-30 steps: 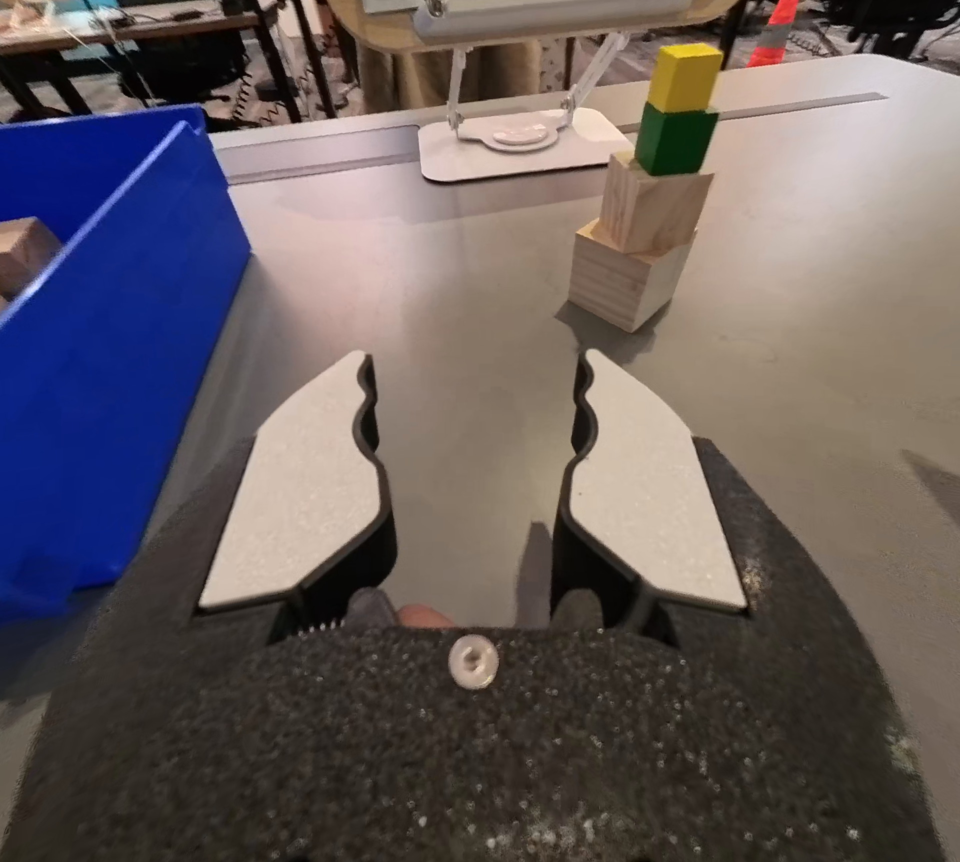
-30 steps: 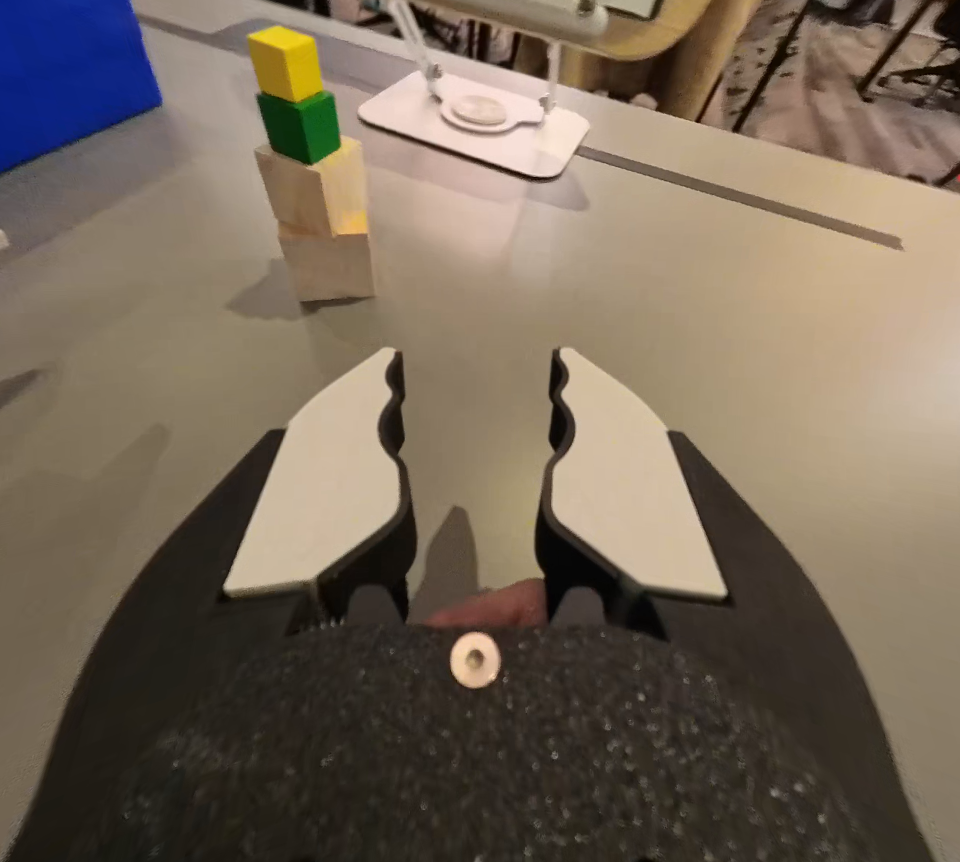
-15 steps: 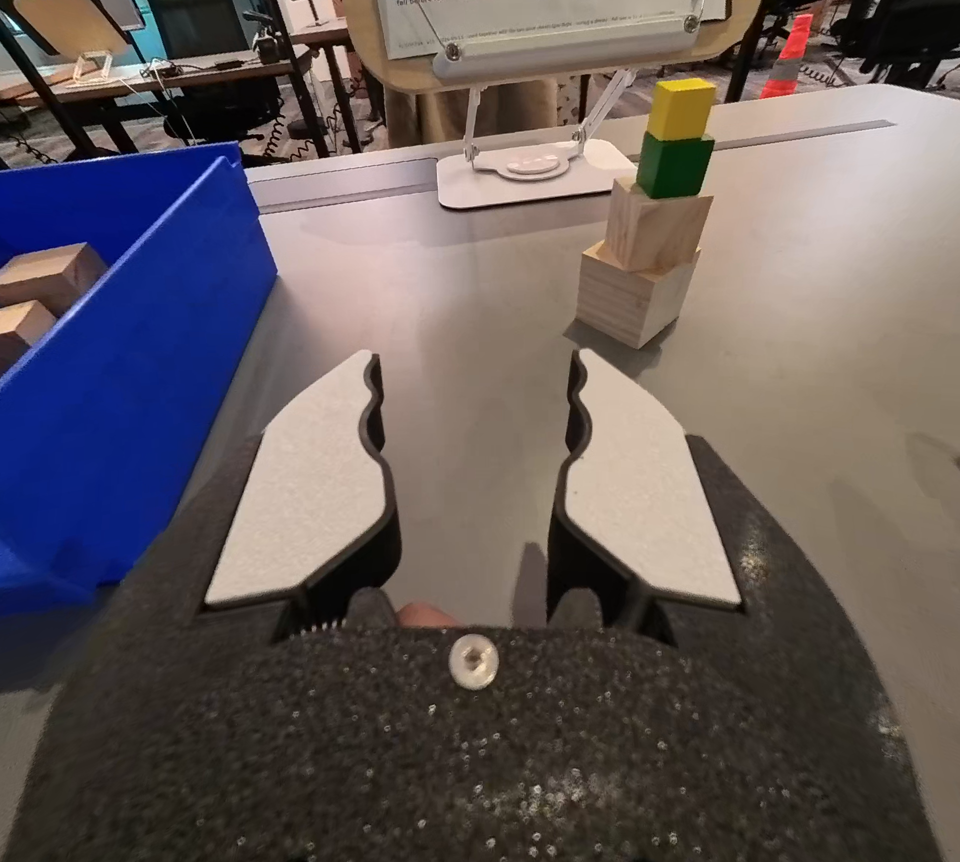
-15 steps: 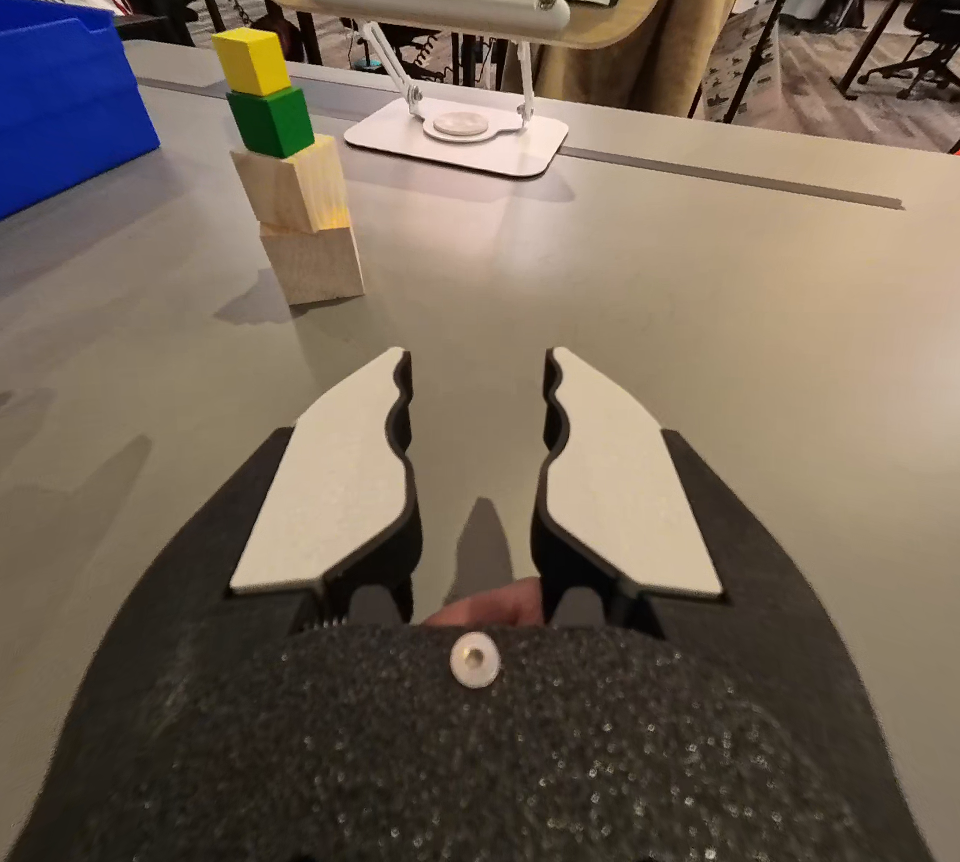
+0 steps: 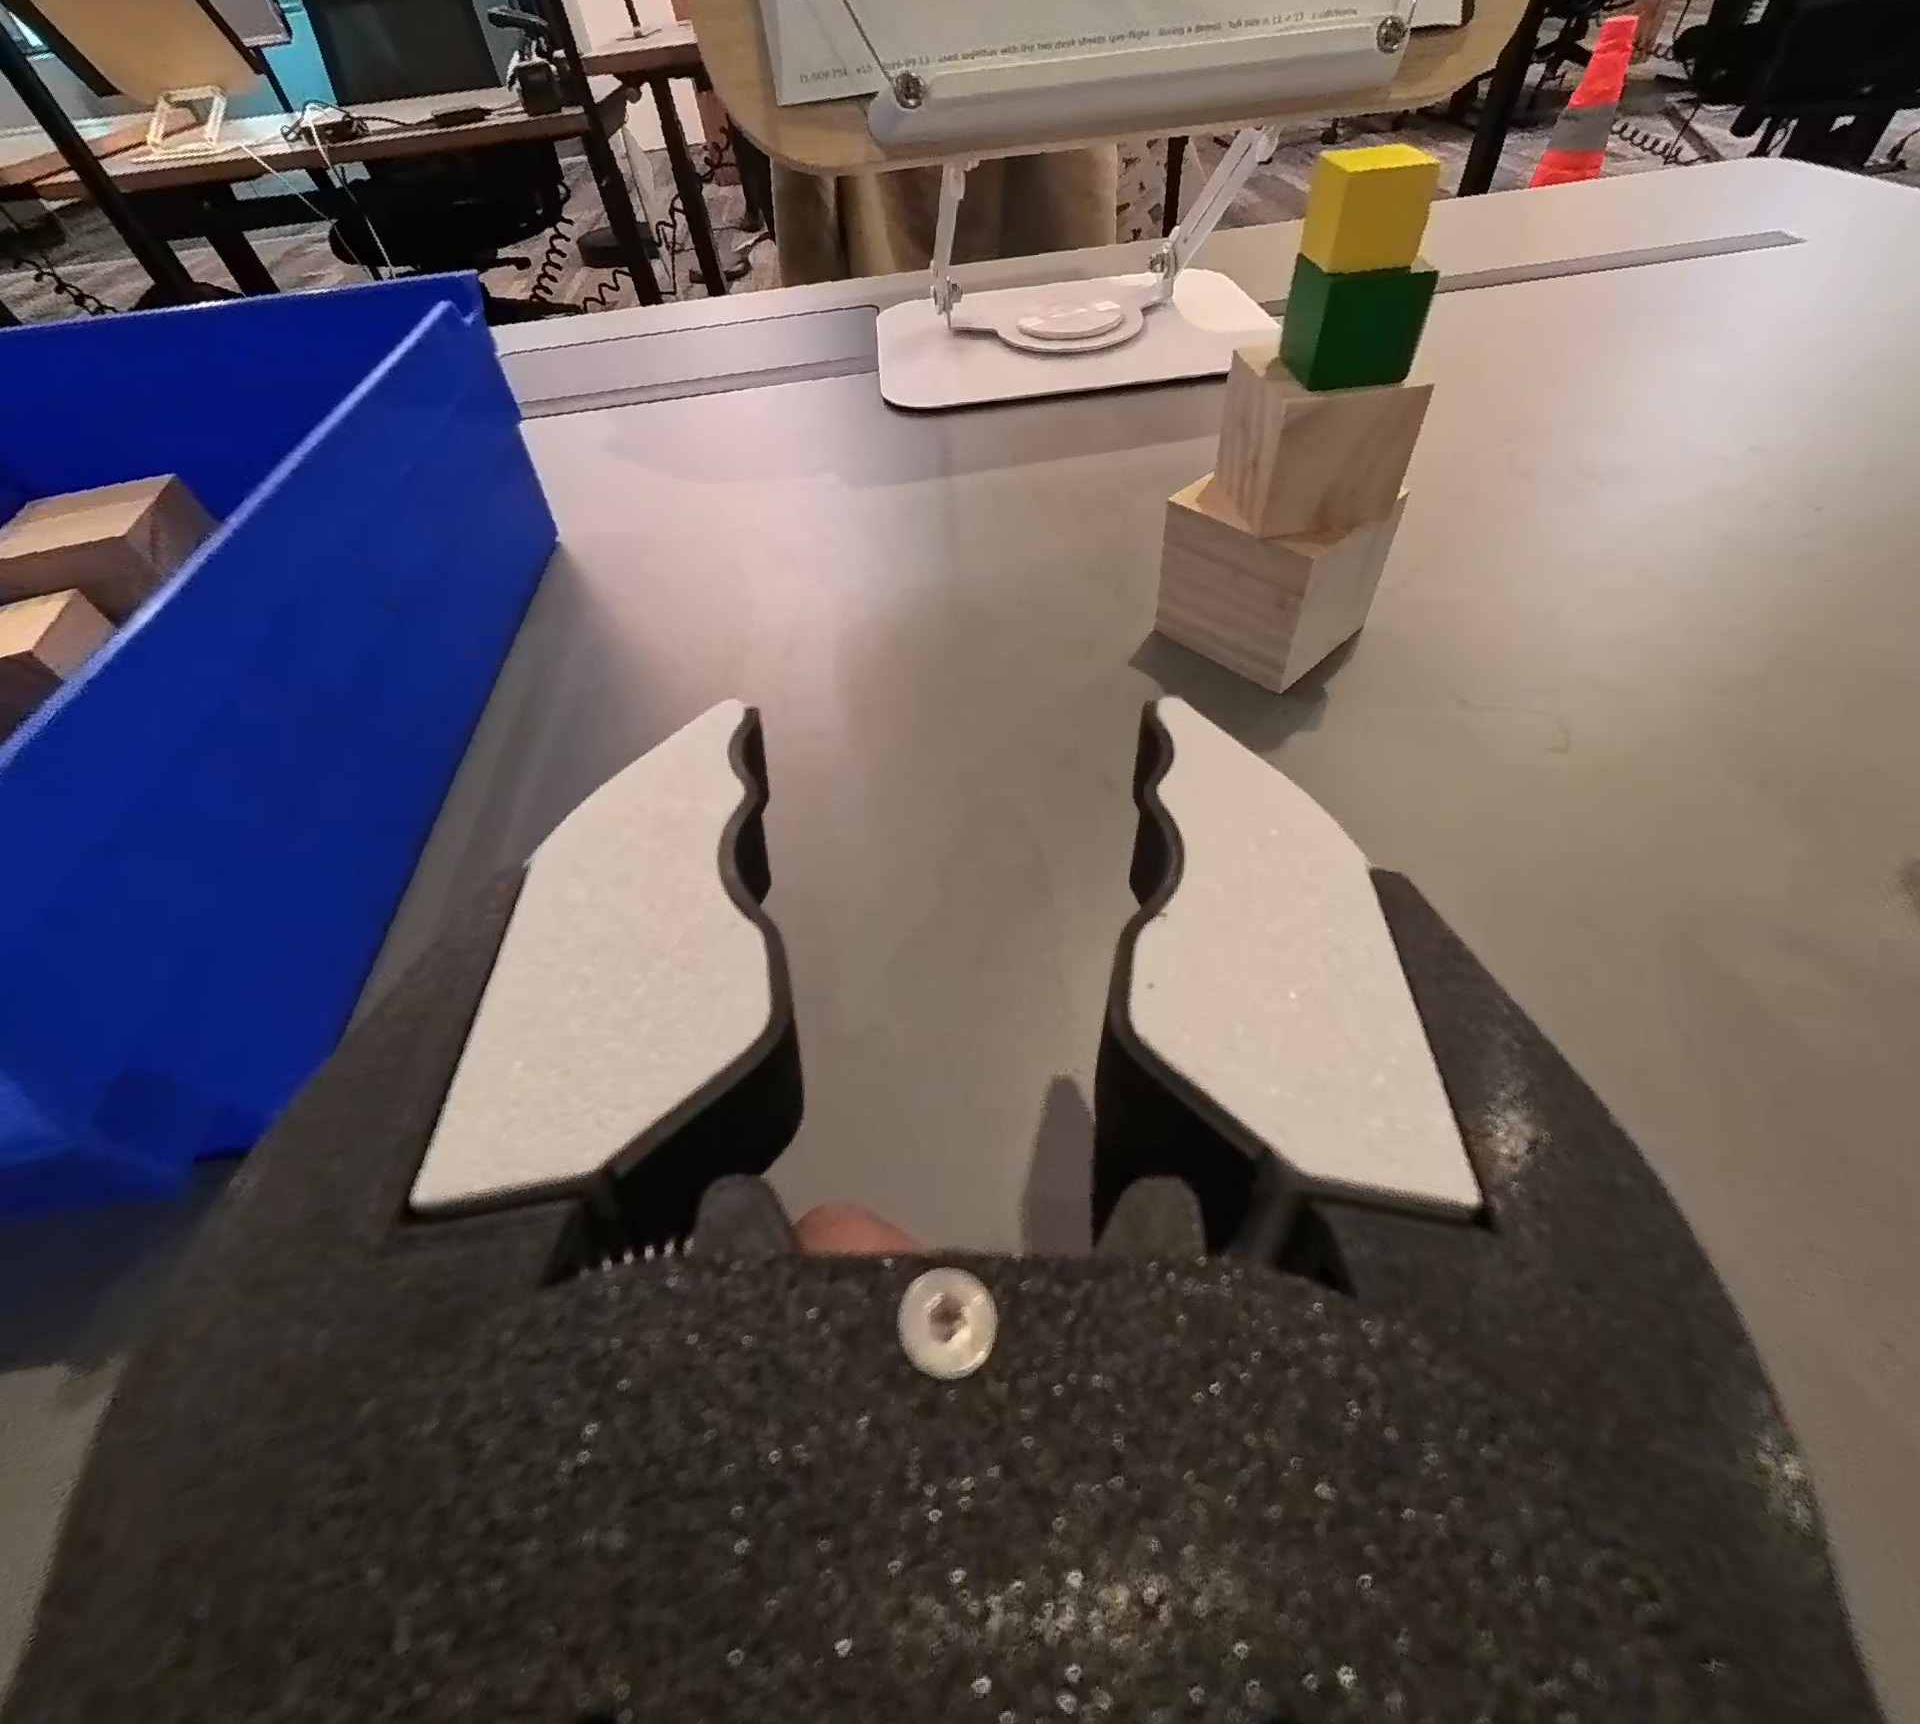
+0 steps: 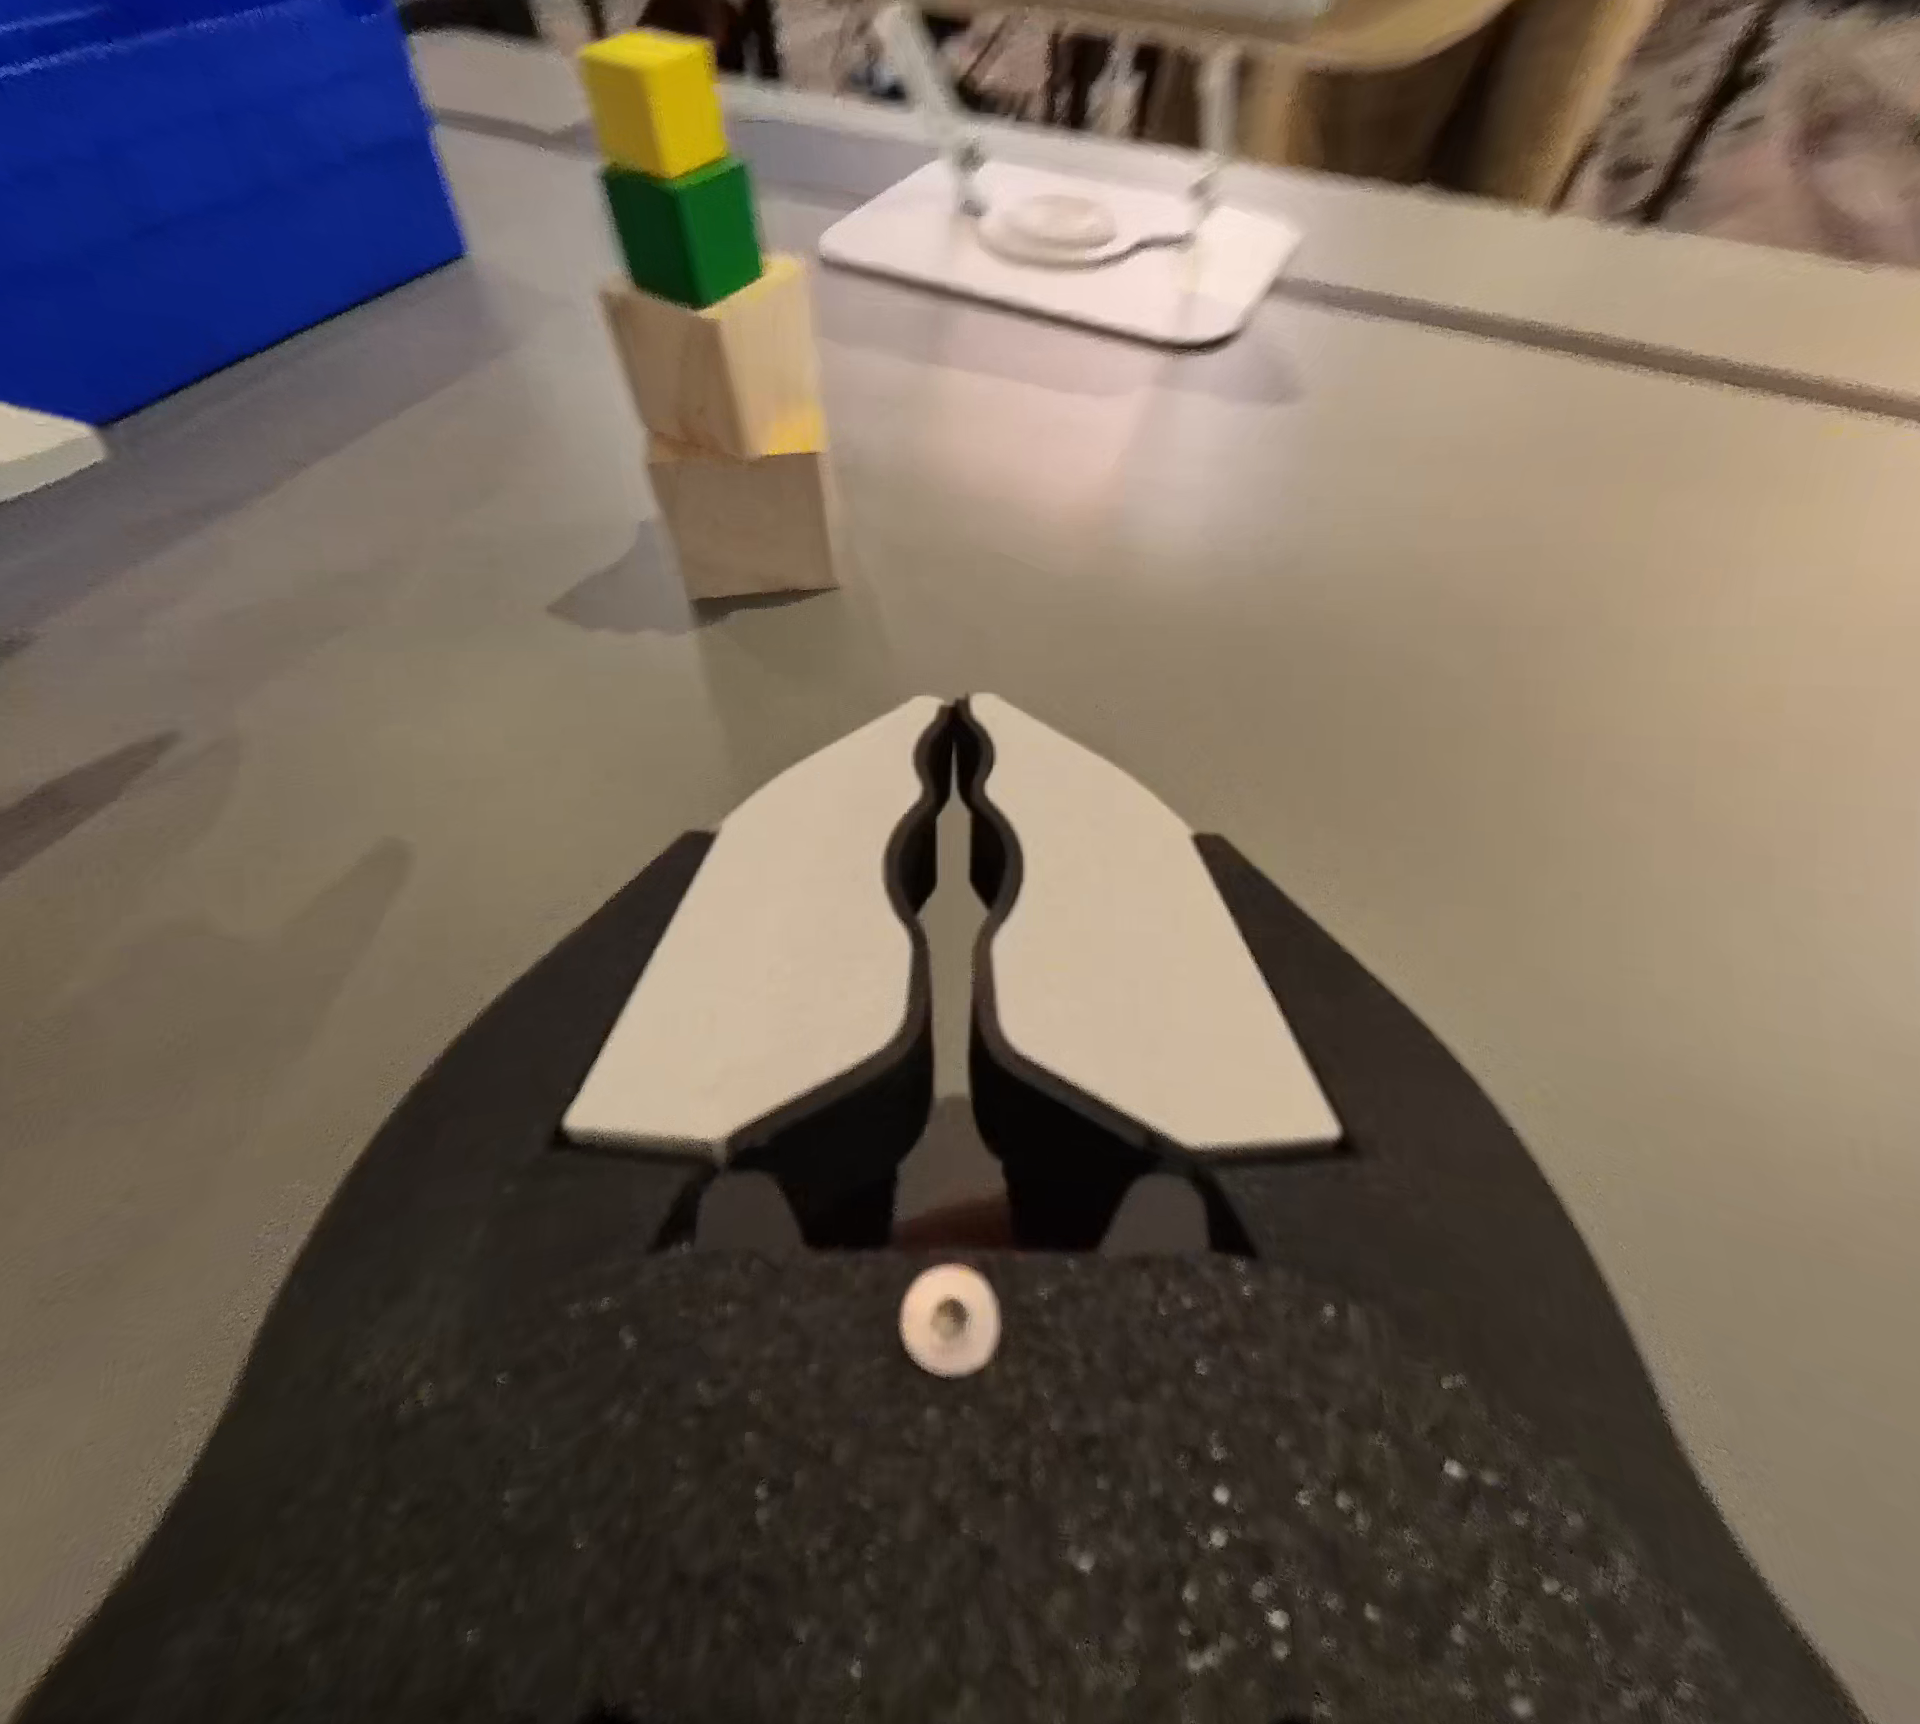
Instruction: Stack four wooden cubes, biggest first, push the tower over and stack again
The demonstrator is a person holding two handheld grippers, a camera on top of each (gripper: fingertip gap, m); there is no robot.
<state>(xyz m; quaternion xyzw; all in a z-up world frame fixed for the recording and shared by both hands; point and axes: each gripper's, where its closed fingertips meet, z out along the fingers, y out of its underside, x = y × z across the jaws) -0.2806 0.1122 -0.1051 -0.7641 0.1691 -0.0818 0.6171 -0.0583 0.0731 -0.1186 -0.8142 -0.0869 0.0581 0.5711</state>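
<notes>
Four cubes stand as a tower [image 5: 1309, 469] just in front of the white stand base [image 5: 1049, 344]: big pine block, smaller pine block twisted on it, green, then yellow. Stacking looks done, so toppling seems next. The right gripper [image 6: 954, 718], fingers pinched together on nothing, would need a sideways shove against it. The left gripper [image 5: 945, 718] is spread and empty. Only its view shows spare blocks inside the blue bin [image 5: 312, 614].

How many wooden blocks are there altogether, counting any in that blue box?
6 visible. Four form the tower: large plain cube at the bottom, smaller plain cube, green cube, yellow cube on top. Two more plain blocks lie in the blue bin, which may hide others.
</notes>
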